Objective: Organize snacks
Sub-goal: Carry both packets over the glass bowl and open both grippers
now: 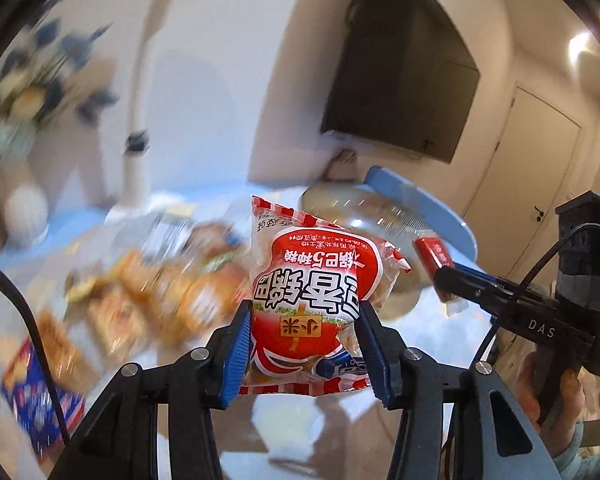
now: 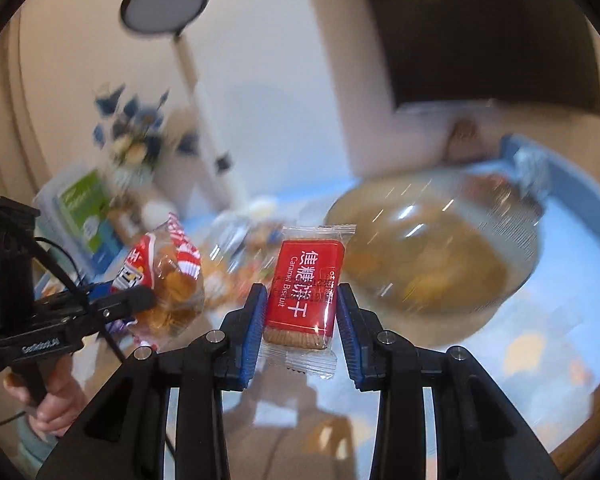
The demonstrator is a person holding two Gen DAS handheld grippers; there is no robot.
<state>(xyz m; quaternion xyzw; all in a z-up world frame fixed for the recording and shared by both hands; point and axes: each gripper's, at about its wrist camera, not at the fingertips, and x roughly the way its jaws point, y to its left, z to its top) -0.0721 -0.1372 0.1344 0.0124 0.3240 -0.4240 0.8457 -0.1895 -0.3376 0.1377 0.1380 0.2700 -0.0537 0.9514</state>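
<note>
The red-and-white snack bag is standing upright with its long axis vertical and its print upside down, raised above the worktop and clamped by the left hand-held gripper. The caramel biscuit packet is likewise standing on end, tilting slightly right, pinched in the right hand-held gripper. Both are hovering over blurred snacks, near a glass bowl.

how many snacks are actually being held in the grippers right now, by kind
Red-and-white bag of round crackers, shut in the left gripper: 1
Red caramel biscuit packet, shut in the right gripper: 1
Total held: 2
The loose pile on the table is too blurred to count.
</note>
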